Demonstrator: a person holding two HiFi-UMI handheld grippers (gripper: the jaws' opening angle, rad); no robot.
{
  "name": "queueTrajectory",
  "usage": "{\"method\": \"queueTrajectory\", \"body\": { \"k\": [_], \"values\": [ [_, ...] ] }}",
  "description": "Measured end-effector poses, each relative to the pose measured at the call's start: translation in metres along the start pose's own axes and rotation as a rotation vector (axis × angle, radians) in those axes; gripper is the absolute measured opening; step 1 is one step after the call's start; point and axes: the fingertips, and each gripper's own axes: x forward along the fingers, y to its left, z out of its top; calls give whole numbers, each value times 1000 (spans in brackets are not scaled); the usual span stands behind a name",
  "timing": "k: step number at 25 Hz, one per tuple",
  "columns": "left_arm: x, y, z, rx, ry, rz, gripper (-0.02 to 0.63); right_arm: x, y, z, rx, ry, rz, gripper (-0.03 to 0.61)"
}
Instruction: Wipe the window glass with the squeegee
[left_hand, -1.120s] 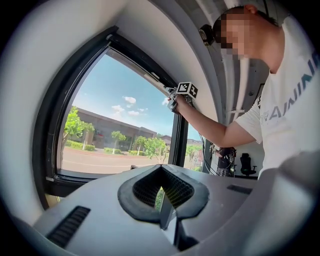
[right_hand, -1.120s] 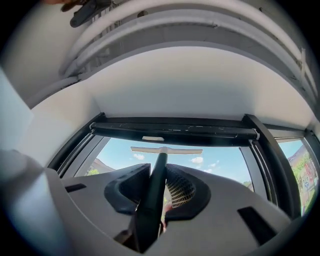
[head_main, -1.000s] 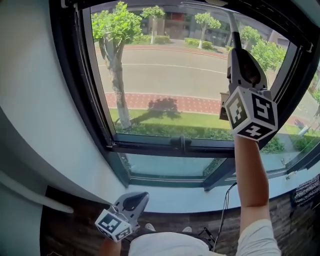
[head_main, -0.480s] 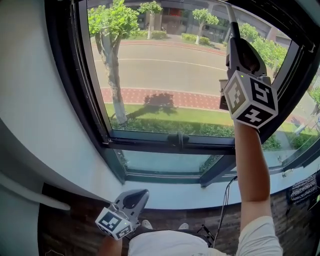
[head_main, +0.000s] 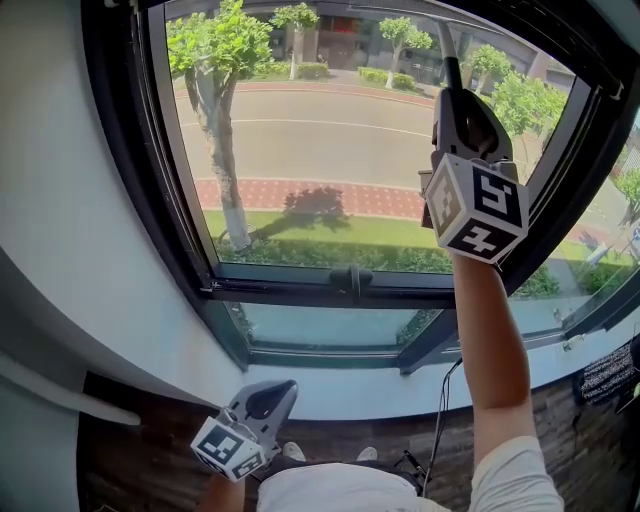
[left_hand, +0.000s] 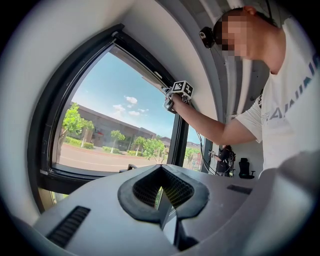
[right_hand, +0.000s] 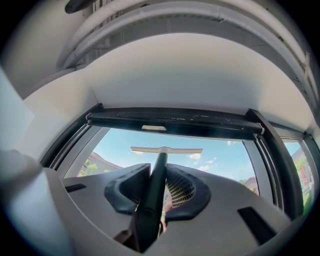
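1. Nearest to me, low down and well below the window glass (head_main: 320, 150), the left gripper (head_main: 272, 397) hangs over the dark floor (head_main: 130, 440). In the left gripper view its jaws (left_hand: 161, 196) are drawn together with nothing between them.
2. A thin cable (head_main: 440, 420) runs down from the white sill (head_main: 380, 385) under the glass, beside the person's raised right arm (head_main: 495, 350).
3. That arm reaches up in front of the glass, and the marker cube (head_main: 476, 208) on the right gripper (head_main: 460, 102) sits over the right half of the pane.
4. The right gripper view shows the right gripper (right_hand: 157, 186) clamped tight on the squeegee (right_hand: 159, 172), the dark handle pinched between both pads.
5. The squeegee (head_main: 449, 62) points up from the jaws; its pale blade lies crosswise high on the glass, just below the top bar of the black window frame (right_hand: 175, 122). Whether the blade presses on the pane, I cannot tell.
6. At the foot of the glass, the frame (head_main: 300, 290) carries a small black latch (head_main: 352, 280), and a narrower lower pane (head_main: 330, 325) sits beneath it.
7. Beyond the glass stand a leafy tree (head_main: 215, 60) at its left side, a grass strip (head_main: 330, 232), a red-brick path (head_main: 300, 195) and a road (head_main: 320, 135), with buildings farther off.
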Motion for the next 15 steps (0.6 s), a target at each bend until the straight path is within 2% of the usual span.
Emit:
{"method": "queueTrajectory", "body": {
  "k": [9,15],
  "values": [
    [-1,-2,-2,2,10,10,15,-39,8,-46,41,67,3,100],
    [1,-5,-4,0,11,-3,15,-59,11,-74,32,97,-12,100]
  ]
}}
